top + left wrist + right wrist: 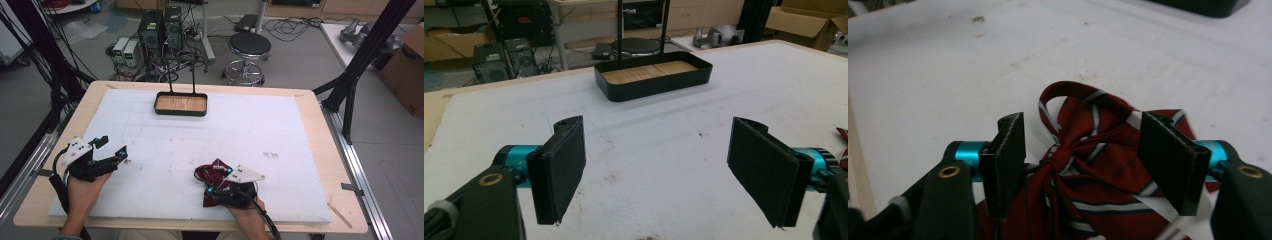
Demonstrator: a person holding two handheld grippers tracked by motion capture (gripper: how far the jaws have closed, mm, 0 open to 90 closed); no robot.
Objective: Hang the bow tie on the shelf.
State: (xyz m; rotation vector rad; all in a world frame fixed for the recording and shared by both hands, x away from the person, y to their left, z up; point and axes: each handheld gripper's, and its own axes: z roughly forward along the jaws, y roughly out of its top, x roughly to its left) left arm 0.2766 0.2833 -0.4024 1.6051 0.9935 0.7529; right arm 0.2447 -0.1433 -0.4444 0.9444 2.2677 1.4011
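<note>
While the right gripper (1080, 165) is hovering low over the red striped bow (1088, 150), its 2 jaws are standing wide apart on either side of the knot, gripping nothing so far. That bow (209, 175) is lying on the white mat (200, 145) near the mat's front edge, a little right of the middle, with the black tray (180, 104) sitting well apart at the far edge. Judging by this, the grasp is the step in hand: the jaws are bracketing the cloth but are not yet pinching it. Next, the right gripper is likely needing to settle a touch lower and close squarely across the knot, where the fabric is bunched and thickest, so that the loose tails are not slipping out. Off near the mat's front left corner, the left gripper (106, 150) is waiting with its jaws spread wide over bare mat and holding nothing (656, 170). From there, a carry toward the tray seems the probable follow-up.
</note>
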